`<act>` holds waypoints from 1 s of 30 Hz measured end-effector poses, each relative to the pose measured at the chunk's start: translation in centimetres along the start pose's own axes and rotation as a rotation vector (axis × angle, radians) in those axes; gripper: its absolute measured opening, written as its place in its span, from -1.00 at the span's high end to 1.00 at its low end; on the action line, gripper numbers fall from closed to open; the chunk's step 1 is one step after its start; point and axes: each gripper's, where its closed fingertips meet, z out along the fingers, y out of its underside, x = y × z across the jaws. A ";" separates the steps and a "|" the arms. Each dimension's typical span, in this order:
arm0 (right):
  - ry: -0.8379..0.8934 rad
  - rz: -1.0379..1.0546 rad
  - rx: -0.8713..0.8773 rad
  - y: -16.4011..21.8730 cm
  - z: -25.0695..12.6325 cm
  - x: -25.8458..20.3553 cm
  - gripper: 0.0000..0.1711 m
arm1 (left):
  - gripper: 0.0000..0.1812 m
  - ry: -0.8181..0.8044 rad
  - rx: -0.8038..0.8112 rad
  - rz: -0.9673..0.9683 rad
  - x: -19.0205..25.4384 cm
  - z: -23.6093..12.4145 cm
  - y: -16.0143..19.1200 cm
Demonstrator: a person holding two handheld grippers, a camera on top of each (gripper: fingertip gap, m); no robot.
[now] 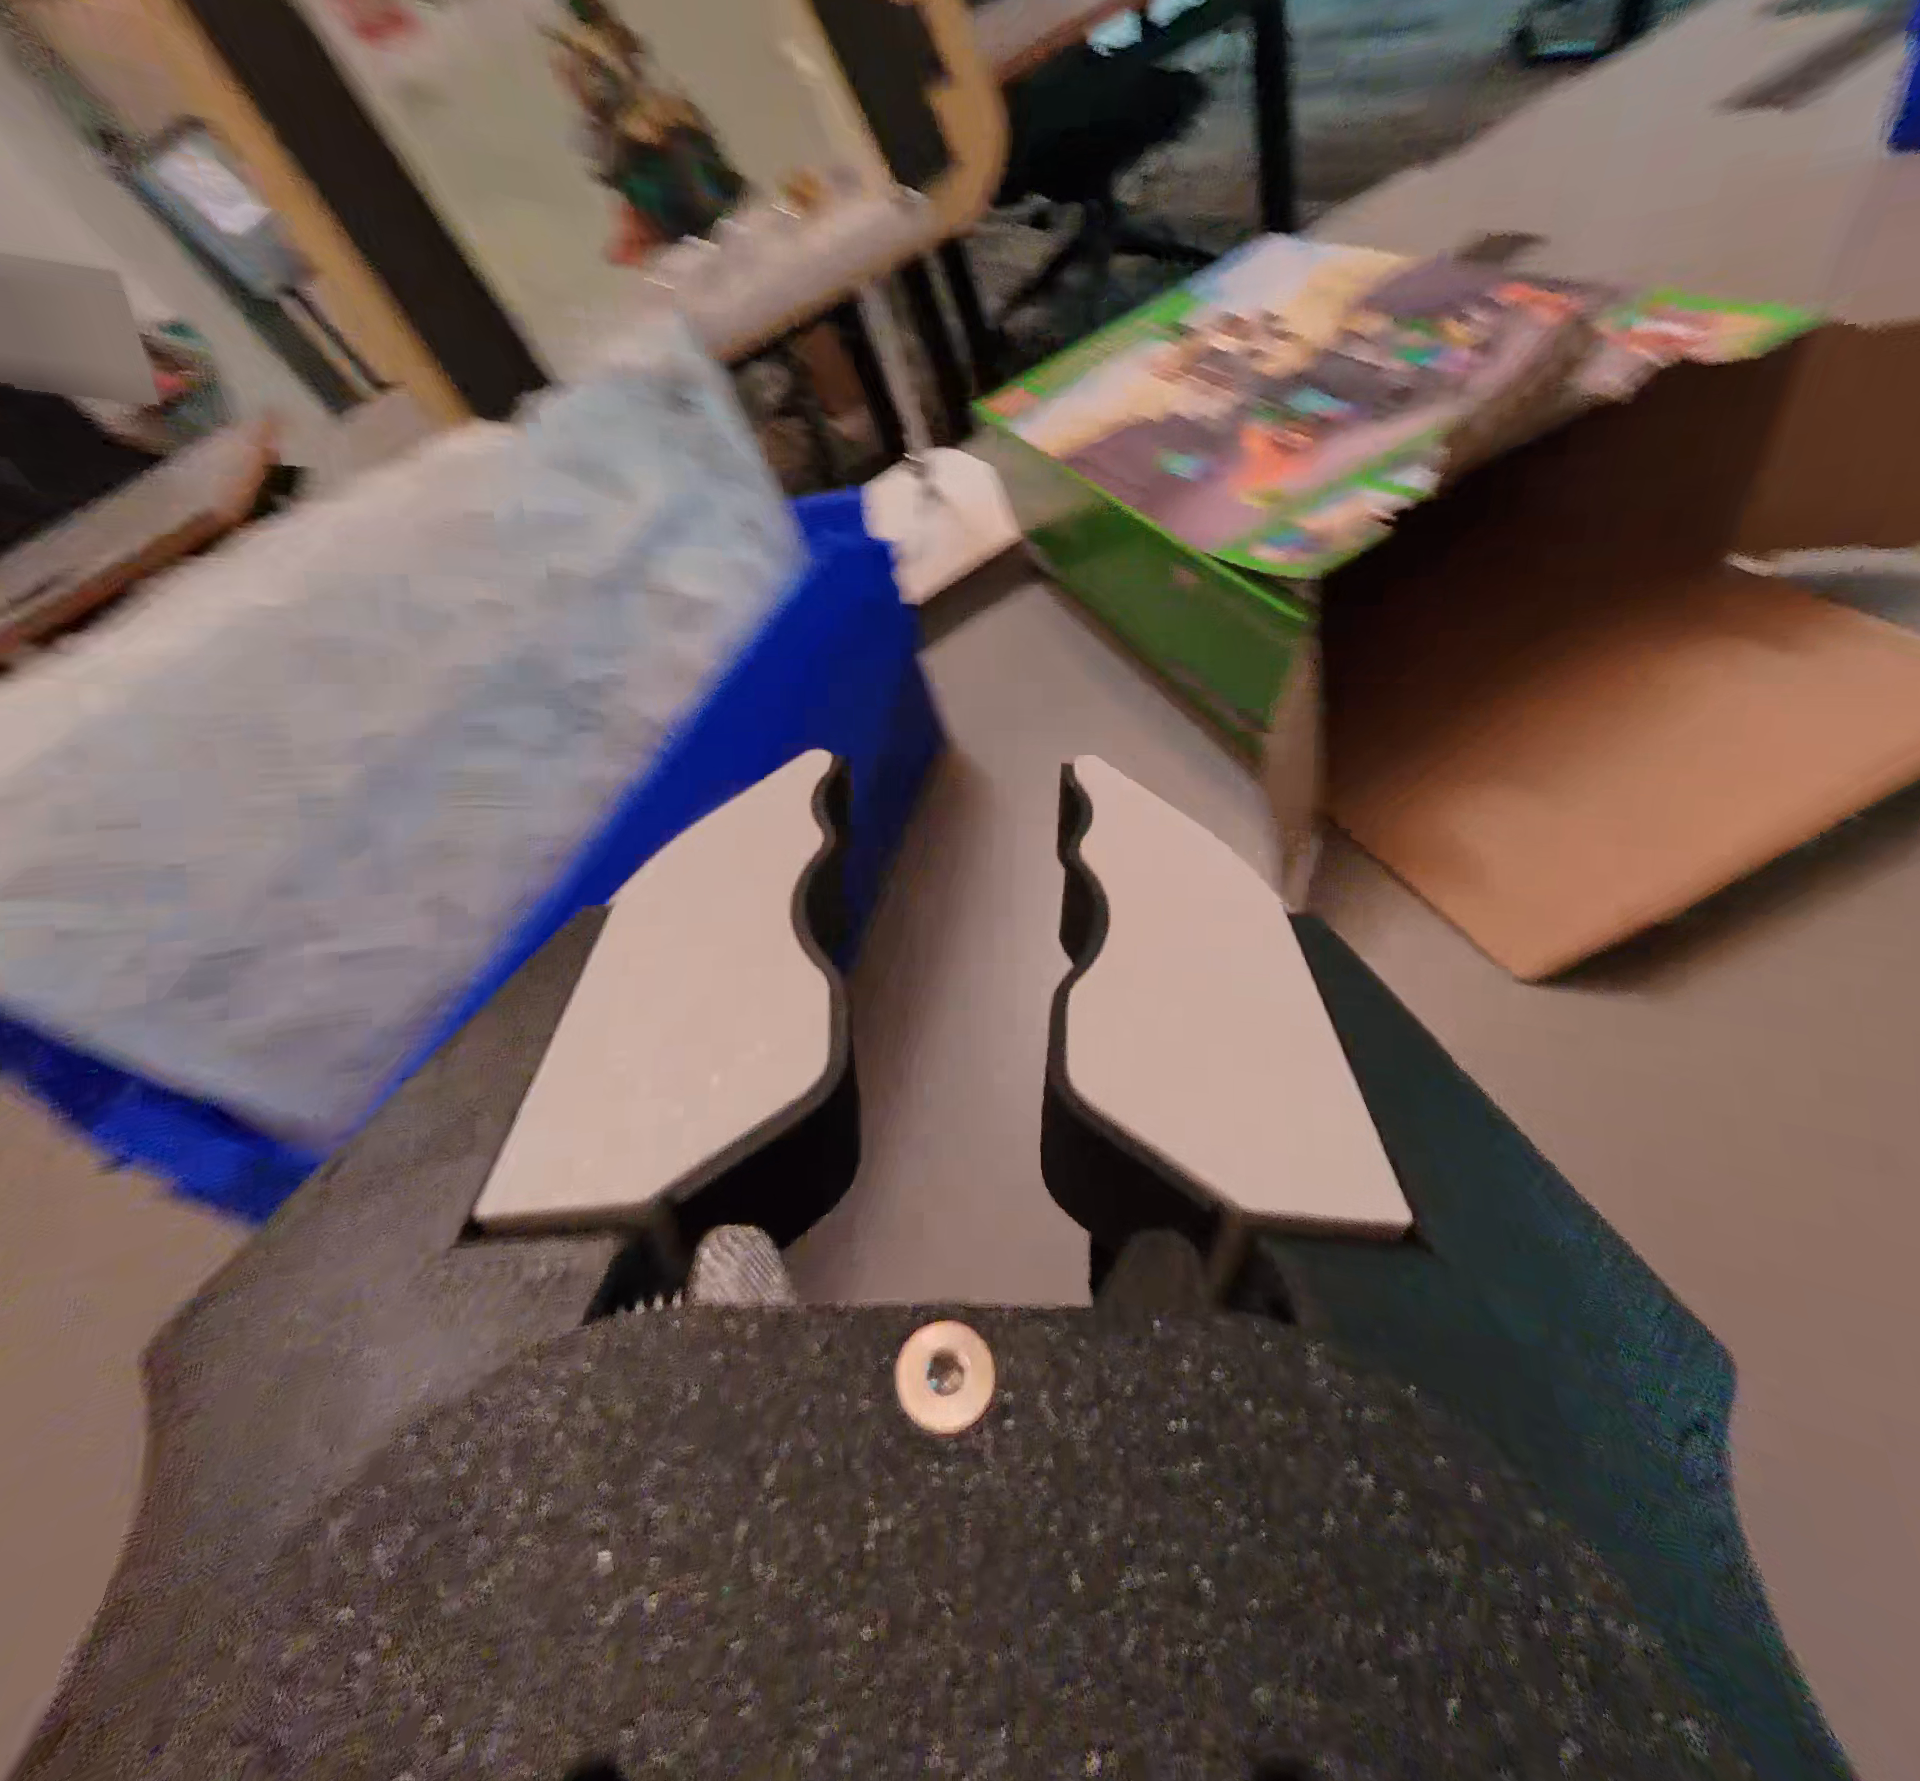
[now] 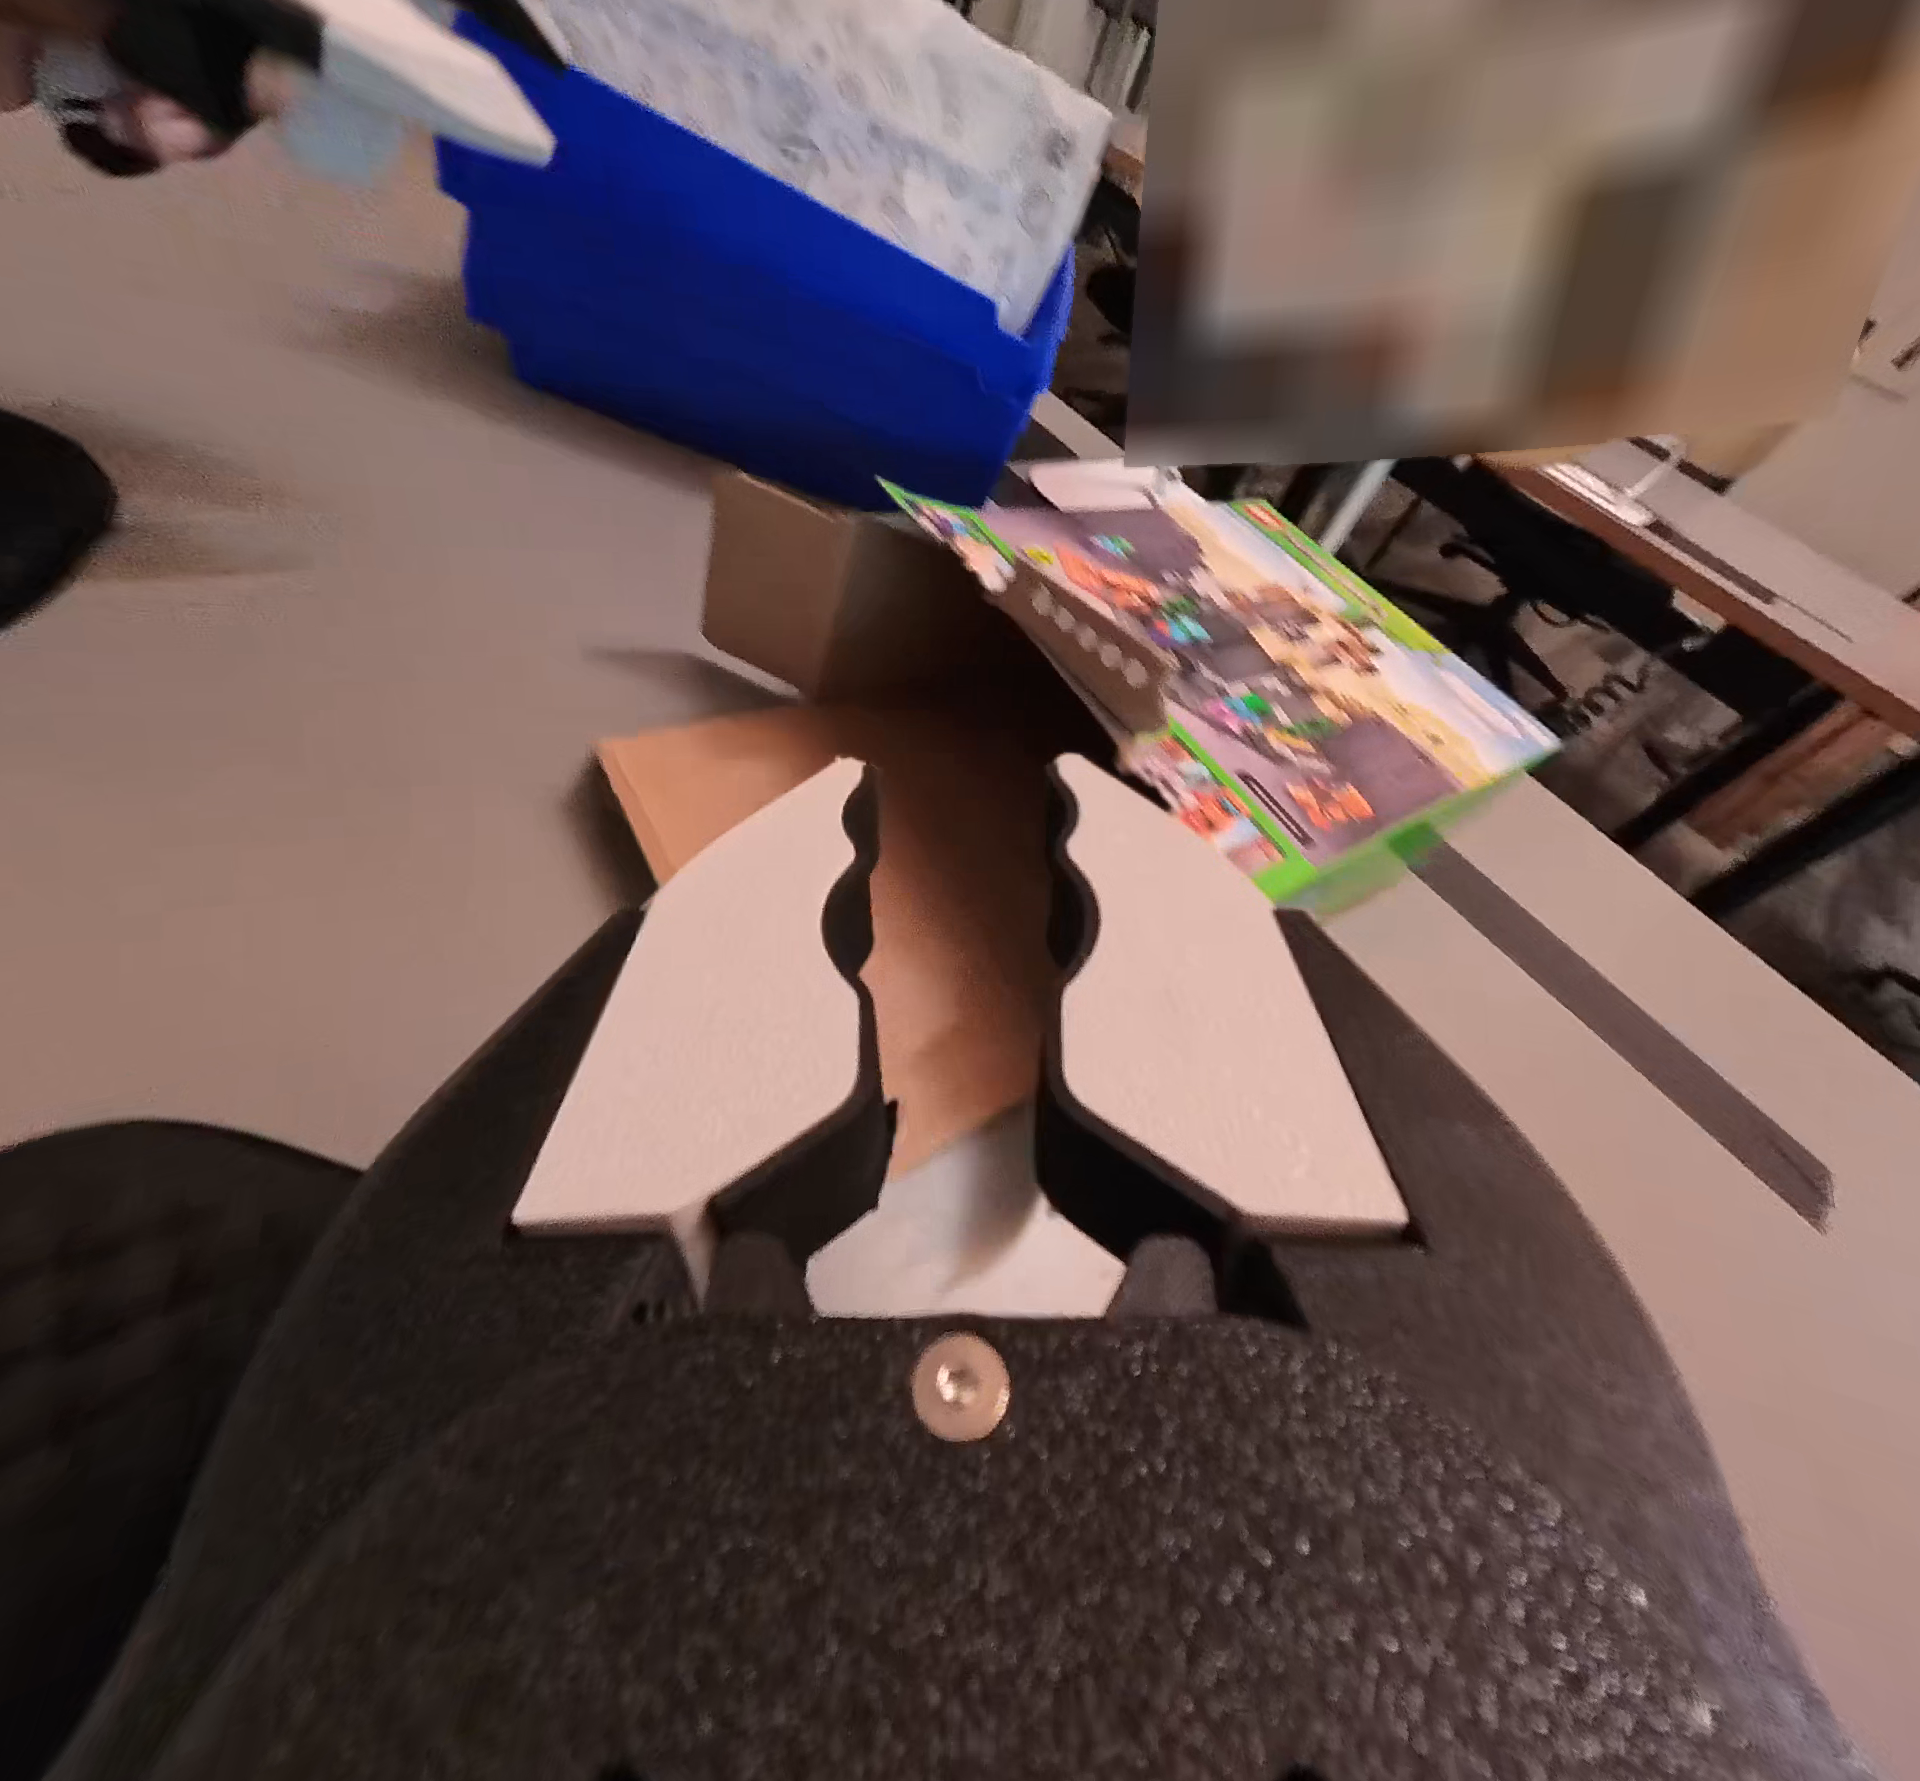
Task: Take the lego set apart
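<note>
Lego box beyond right tongs, apart

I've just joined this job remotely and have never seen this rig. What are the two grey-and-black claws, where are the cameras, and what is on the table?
Each picture comes from a camera mounted on a hand-held two-finger gripper, looking forward along its fingers; a person holds one in each hand. The left wrist view shows the left gripper, the right wrist view the right gripper. Both are open and hold nothing. The left gripper also appears at the top left of the right wrist view.

On the grey table stand a blue plastic bin with a pale printed sheet sticking out of it, and an open brown cardboard box lying on its side. A green lego box with colourful pictures rests on top of the cardboard box. The pictures are motion-blurred, so no loose bricks can be made out.
</note>
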 end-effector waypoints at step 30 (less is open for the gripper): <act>-0.116 0.042 -0.007 2.4 3.2 -3.4 0.86 | 0.99 -0.020 -0.105 0.145 -14.4 3.7 2.9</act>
